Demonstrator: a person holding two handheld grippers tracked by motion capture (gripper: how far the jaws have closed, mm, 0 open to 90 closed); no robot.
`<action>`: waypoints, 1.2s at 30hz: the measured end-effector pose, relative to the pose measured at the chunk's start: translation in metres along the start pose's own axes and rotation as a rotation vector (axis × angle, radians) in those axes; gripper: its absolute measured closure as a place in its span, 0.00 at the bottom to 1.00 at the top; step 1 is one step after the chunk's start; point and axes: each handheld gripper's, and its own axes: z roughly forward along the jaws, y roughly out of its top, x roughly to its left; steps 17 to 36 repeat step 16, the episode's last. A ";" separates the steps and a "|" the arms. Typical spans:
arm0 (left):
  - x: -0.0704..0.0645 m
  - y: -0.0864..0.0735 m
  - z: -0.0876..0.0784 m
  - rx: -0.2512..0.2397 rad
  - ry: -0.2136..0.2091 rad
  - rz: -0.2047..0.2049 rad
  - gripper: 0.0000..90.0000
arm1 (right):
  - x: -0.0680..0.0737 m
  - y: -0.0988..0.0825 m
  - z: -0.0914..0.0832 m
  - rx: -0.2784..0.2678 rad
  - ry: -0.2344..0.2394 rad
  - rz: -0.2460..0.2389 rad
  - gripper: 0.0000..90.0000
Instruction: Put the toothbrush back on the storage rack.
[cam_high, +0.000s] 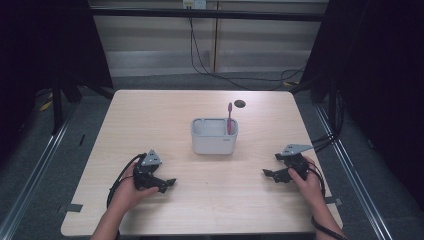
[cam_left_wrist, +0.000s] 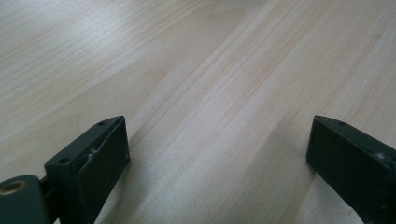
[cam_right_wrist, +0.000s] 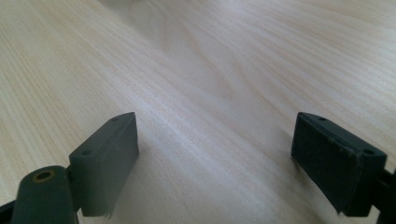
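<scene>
A white rectangular holder (cam_high: 214, 135) stands in the middle of the light wooden table (cam_high: 160, 110), with a red toothbrush (cam_high: 229, 118) upright in its right compartment. My left gripper (cam_high: 169, 184) rests near the front left of the table, held by a hand, jaws wide apart over bare wood (cam_left_wrist: 219, 135). My right gripper (cam_high: 268, 174) lies at the front right, also held, jaws wide apart with nothing between them (cam_right_wrist: 215, 135). Both point inward toward the table's centre.
A small dark round hole (cam_high: 240, 104) sits in the tabletop behind the holder. Cables (cam_high: 200, 60) run across the floor beyond the far edge. Dark curtains and metal rails flank the table on both sides.
</scene>
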 end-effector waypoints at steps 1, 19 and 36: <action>0.000 0.000 0.000 -0.001 -0.001 0.001 0.06 | 0.000 0.000 0.000 -0.001 0.001 -0.001 0.16; 0.000 0.000 0.000 -0.001 -0.001 0.000 0.06 | 0.001 0.000 0.000 0.003 -0.011 0.004 0.15; 0.000 0.000 0.000 -0.001 -0.001 0.000 0.06 | 0.001 0.000 0.000 0.003 -0.011 0.004 0.15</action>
